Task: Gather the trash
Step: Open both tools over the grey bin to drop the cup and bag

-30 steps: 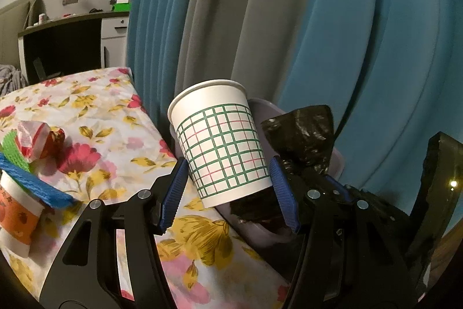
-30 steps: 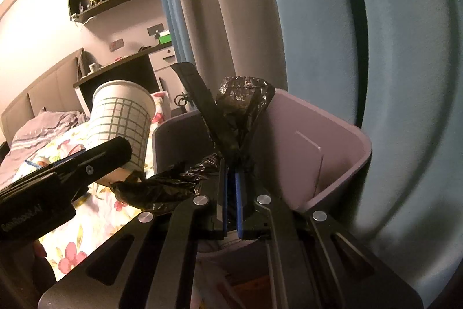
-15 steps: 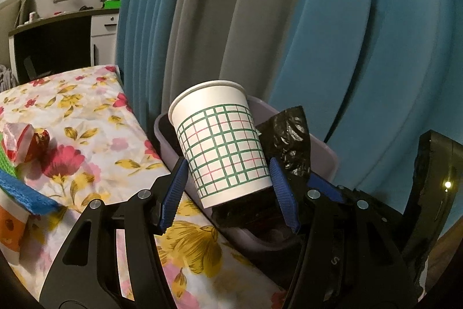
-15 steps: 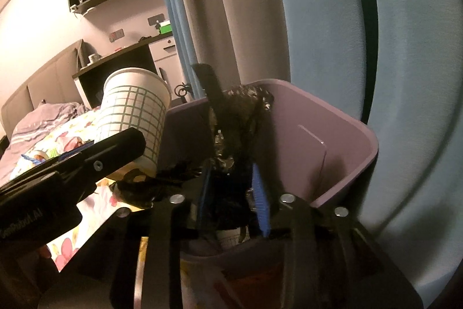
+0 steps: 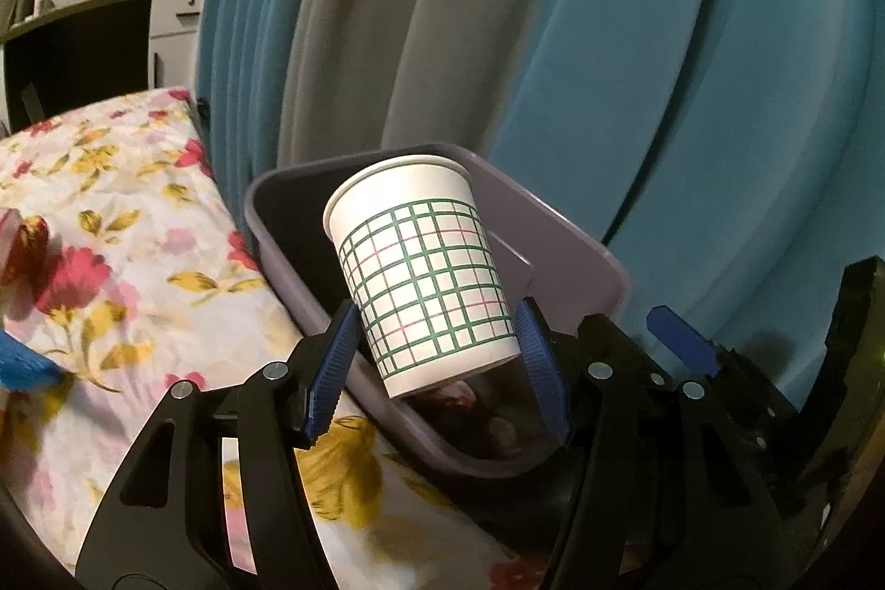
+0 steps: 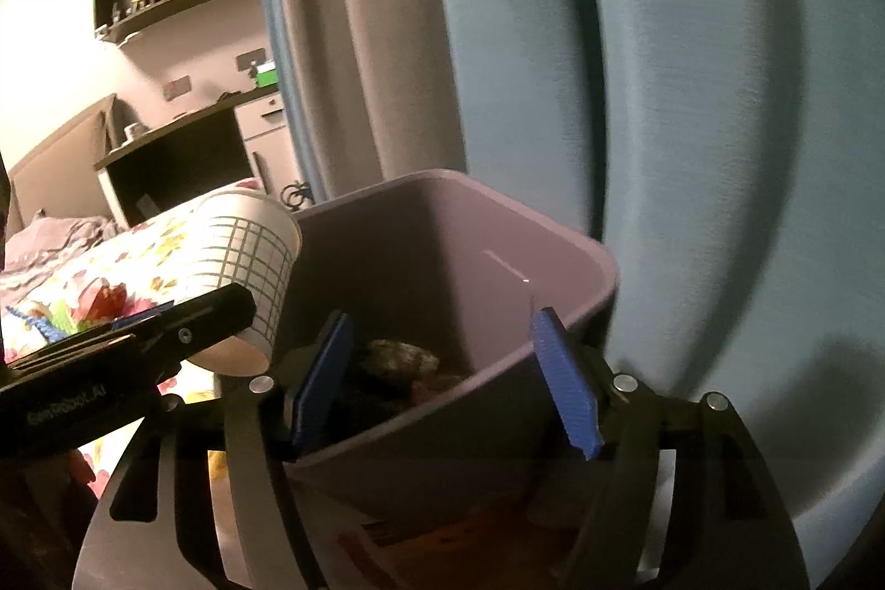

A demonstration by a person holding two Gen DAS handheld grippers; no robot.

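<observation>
My left gripper (image 5: 437,369) is shut on a white paper cup with a green and red grid (image 5: 426,280), held tilted over the near rim of a purple bin (image 5: 575,252). The cup also shows in the right wrist view (image 6: 243,269), left of the bin (image 6: 553,230). My right gripper (image 6: 442,380) is open and empty over the bin's mouth. Dark crumpled trash (image 6: 398,358) lies inside the bin.
A bed with a floral sheet (image 5: 127,225) lies left of the bin. Blue and grey curtains (image 5: 553,9) hang right behind the bin. A dark desk and white drawers (image 6: 221,147) stand far back. Some litter (image 6: 83,308) lies on the bed.
My right gripper opened and the black bag dropped into the bin. My left gripper carried the cup rightward, over the bin's rim.
</observation>
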